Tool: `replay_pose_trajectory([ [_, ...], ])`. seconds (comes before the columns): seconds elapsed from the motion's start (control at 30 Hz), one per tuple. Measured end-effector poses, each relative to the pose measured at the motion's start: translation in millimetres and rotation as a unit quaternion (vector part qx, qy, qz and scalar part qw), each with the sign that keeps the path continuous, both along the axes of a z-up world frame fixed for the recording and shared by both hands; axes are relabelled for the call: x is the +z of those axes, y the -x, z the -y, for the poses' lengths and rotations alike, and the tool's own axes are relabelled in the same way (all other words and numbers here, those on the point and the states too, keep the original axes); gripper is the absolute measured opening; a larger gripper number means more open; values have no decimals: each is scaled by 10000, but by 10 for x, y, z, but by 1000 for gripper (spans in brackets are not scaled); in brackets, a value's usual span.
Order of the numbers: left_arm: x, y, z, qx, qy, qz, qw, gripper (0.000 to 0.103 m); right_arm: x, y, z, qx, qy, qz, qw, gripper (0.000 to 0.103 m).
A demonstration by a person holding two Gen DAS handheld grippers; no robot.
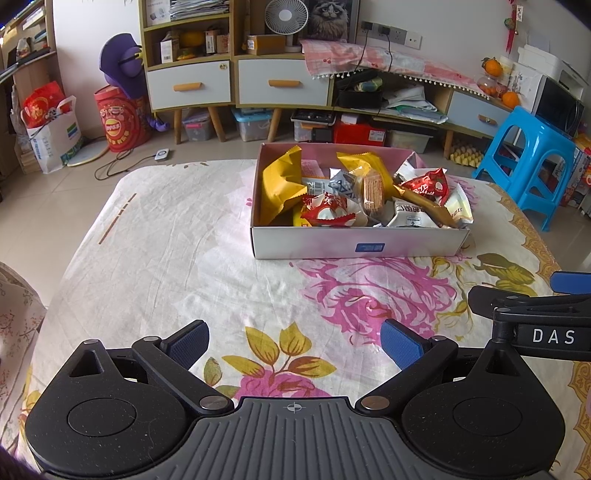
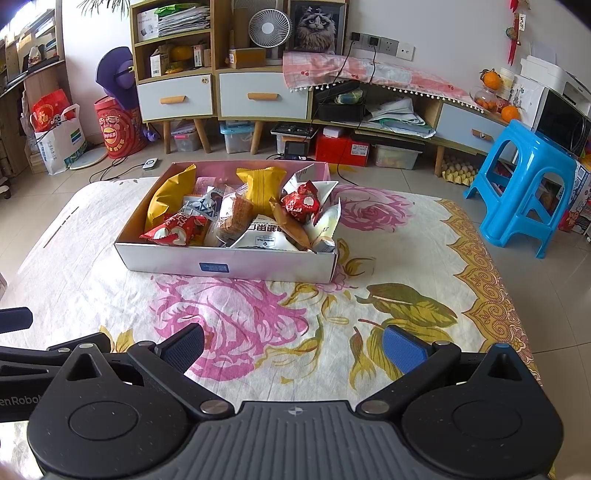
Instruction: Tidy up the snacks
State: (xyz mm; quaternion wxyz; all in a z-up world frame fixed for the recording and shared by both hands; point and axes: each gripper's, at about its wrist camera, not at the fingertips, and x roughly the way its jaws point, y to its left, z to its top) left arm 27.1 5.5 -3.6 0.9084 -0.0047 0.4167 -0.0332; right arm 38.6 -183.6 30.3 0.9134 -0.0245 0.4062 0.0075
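With every snack already heaped in the box (image 2: 229,264) at twelve o'clock, both left tongs (image 1: 293,341) and right tongs (image 2: 293,345) hover wide open and empty over the flowered surface (image 2: 406,229), so sorting looks finished or needs a reach forward.

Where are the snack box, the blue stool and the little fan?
snack box (image 2: 258,266), right wrist view, front wall.
blue stool (image 2: 532,147), right wrist view, seat top.
fan (image 1: 286,16), left wrist view, round grille.

A wrinkled, matt cotton-like floral cloth (image 2: 388,221) is spread over the table. The white shallow cardboard box (image 2: 229,264) looks smooth, faintly sheened. Glossy crinkled foil and plastic snack wrappers (image 2: 258,188) are seen inside. The blue stool (image 2: 517,192) appears moulded glossy plastic.
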Motion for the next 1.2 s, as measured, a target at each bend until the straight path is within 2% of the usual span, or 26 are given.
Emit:
replay_pose_trajectory([
  [1.2, 2, 12, 38, 25, -62, -3, 10000, 100, 5, -2, -4, 3, -1, -8, 10000, 95],
])
